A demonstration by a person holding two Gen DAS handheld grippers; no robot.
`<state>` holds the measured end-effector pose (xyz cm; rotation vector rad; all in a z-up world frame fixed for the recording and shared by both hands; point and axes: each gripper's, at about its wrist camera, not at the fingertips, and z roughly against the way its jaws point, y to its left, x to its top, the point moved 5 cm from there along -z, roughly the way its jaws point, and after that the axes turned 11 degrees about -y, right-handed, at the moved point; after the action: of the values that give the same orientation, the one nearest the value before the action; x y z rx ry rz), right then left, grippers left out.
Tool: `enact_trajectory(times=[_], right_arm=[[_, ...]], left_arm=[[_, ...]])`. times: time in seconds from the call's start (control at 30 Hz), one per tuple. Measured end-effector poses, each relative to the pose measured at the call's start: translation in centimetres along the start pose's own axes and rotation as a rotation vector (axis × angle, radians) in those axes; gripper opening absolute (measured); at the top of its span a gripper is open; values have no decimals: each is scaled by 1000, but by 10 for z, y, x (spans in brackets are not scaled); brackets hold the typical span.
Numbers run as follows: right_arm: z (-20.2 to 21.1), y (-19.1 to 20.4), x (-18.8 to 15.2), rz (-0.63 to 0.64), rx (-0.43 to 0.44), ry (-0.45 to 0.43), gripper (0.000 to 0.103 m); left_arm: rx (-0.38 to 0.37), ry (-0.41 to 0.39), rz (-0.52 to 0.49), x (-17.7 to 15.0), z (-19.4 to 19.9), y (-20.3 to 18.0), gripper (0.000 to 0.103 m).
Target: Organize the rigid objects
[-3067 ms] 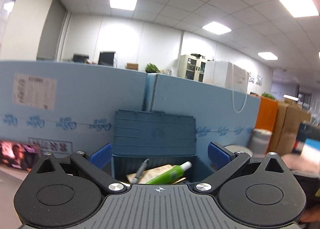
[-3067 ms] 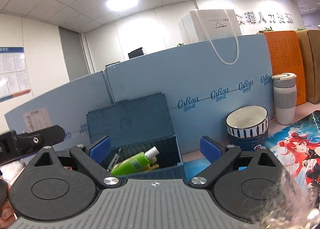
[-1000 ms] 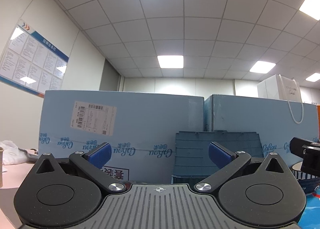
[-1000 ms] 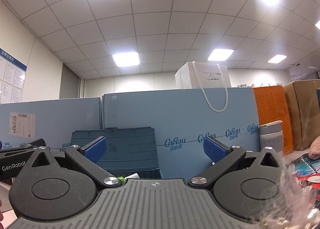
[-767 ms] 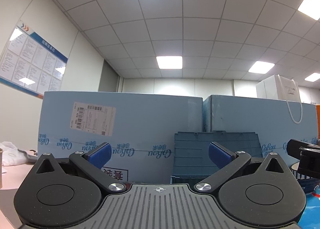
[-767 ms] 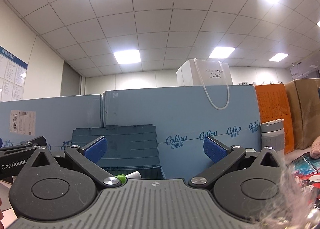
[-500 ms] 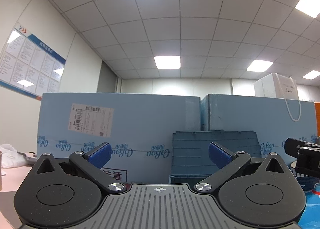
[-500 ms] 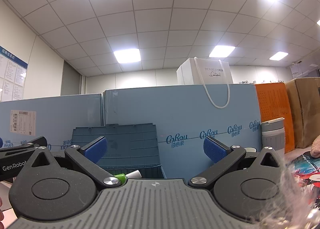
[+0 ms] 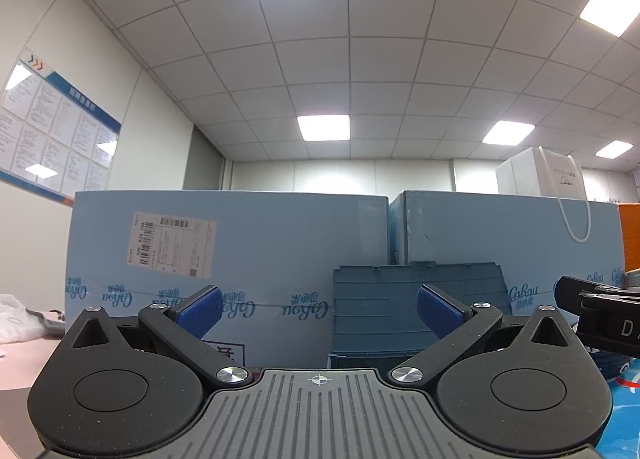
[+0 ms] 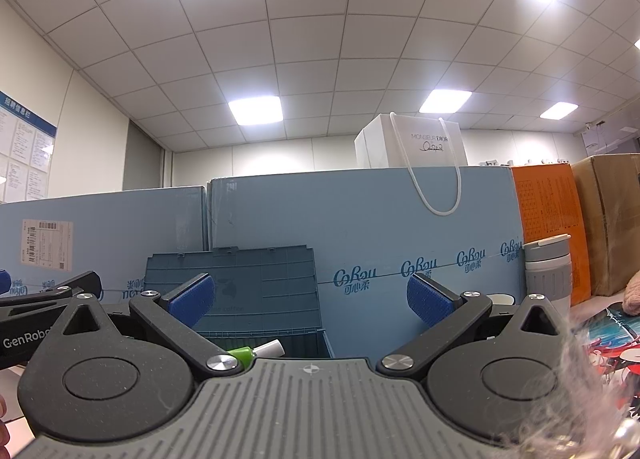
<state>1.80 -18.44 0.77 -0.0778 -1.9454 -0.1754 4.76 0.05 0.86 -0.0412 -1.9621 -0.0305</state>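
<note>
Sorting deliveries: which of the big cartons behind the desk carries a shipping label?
The left light-blue carton, with a white barcode label; the right blue carton, orange one and brown one show none.

The white paper bag (image 10: 412,151) standing on top of the blue cartons (image 10: 360,227) reads "MONSIEUR DIOR" above a signature. The front of those cartons carries a repeated "CoRou" logo with "可心柔" beneath it. At their left end sits a white shipping label (image 10: 47,245) with a barcode, its print too small to read. Left of the cartons, the left gripper (image 10: 24,333) shows "GenRobo", cut off. In the left wrist view, the right gripper (image 9: 608,323) shows "D".
</note>
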Motion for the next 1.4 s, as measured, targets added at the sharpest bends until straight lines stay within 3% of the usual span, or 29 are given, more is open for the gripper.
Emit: enact_trajectory(times=[1.4], right_arm=[[1, 1, -1, 2, 4, 0, 103]], left_arm=[[-22, -11, -13, 2, 3, -4, 103]])
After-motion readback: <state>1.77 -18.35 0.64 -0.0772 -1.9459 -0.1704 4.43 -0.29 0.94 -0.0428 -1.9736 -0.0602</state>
